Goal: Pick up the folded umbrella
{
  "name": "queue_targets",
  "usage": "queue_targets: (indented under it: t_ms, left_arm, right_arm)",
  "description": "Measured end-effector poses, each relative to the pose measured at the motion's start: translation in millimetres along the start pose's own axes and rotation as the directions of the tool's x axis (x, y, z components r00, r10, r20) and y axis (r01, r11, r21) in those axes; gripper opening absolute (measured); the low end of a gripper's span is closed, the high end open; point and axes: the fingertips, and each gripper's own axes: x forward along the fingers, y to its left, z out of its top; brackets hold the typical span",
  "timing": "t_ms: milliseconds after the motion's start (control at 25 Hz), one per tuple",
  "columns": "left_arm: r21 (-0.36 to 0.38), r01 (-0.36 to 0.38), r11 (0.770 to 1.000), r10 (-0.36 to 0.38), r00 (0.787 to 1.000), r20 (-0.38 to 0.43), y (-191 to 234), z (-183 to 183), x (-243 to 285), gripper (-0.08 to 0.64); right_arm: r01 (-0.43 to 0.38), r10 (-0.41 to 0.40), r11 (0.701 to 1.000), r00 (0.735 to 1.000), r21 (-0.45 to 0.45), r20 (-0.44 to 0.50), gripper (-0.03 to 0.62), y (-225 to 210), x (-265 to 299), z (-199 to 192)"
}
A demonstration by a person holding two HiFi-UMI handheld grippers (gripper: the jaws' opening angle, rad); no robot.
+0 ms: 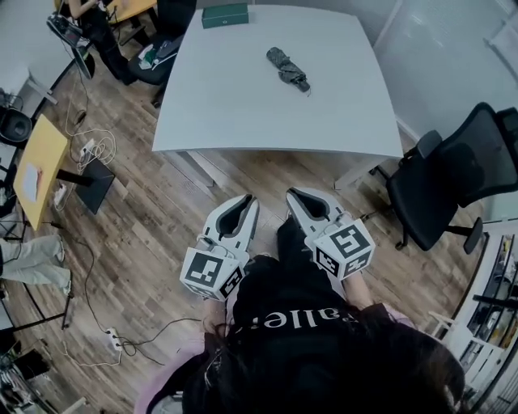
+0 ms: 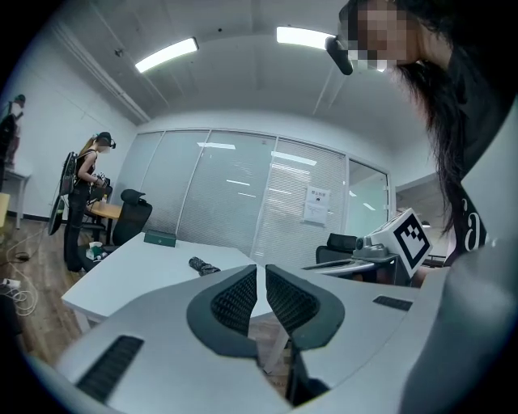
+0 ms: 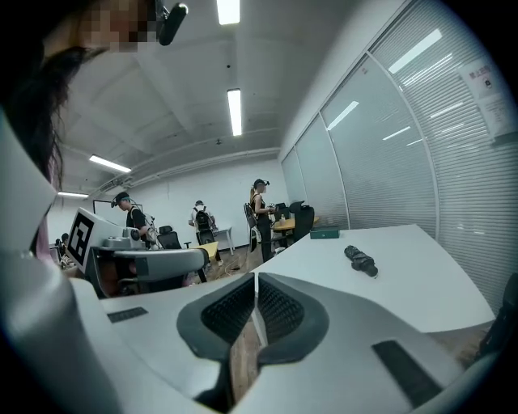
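Folded umbrella (image 1: 287,68) lies on white table (image 1: 243,113), far half, right of centre — well apart from both grippers; green box (image 1: 225,14) at table's far edge; left gripper (image 1: 248,200) and right gripper (image 1: 293,195) side by side over wood floor (image 1: 154,234), short of table's near edge — jaws of each pressed together, nothing between; black office chair (image 1: 453,182) at right.
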Motion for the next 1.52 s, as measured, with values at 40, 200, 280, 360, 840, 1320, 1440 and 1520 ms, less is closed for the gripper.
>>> queue_targets:
  t_ms: [40, 200, 280, 360, 840, 1320, 1440, 1520]
  left_arm:
    - [0.003, -0.004, 1.000, 0.004, 1.000, -0.003, 4, 2, 10, 0.044]
    - [0.017, -0.004, 1.000, 0.004, 1.000, -0.012, 15, 14, 60, 0.044]
    - [0.020, 0.000, 1.000, 0.000, 1.000, -0.008, 17, 21, 88, 0.044]
    - [0.026, 0.003, 1.000, -0.003, 1.000, -0.007, 17, 28, 116, 0.044]
    - [0.058, -0.056, 0.997, 0.058, 0.998, -0.031, 34, 49, 216, 0.044]
    - [0.068, -0.069, 0.995, 0.075, 0.993, -0.095, 41, 43, 246, 0.044]
    - [0.068, -0.064, 0.996, 0.071, 0.992, -0.103, 51, 43, 255, 0.044]
    - [0.069, -0.049, 0.996, 0.057, 0.992, -0.112, 59, 43, 261, 0.044]
  right_arm:
    - [-0.005, 0.005, 1.000, 1.000, 0.005, 0.002, 0.028, -9, 6, 3]
    - [-0.019, 0.018, 1.000, 1.000, 0.014, 0.007, 0.028, -53, 24, 17]
    - [-0.025, 0.024, 1.000, 1.000, 0.011, 0.009, 0.028, -78, 30, 26]
    - [-0.023, 0.023, 1.000, 1.000, 0.009, 0.012, 0.028, -106, 37, 35]
    - [-0.051, 0.049, 0.998, 0.998, 0.048, 0.029, 0.028, -215, 67, 61]
    - [-0.053, 0.050, 0.992, 0.998, 0.115, 0.025, 0.029, -250, 79, 57]
    - [-0.037, 0.034, 0.992, 0.999, 0.124, 0.027, 0.029, -259, 85, 58]
    - [-0.019, 0.015, 0.992, 1.000, 0.129, 0.026, 0.029, -266, 90, 60]
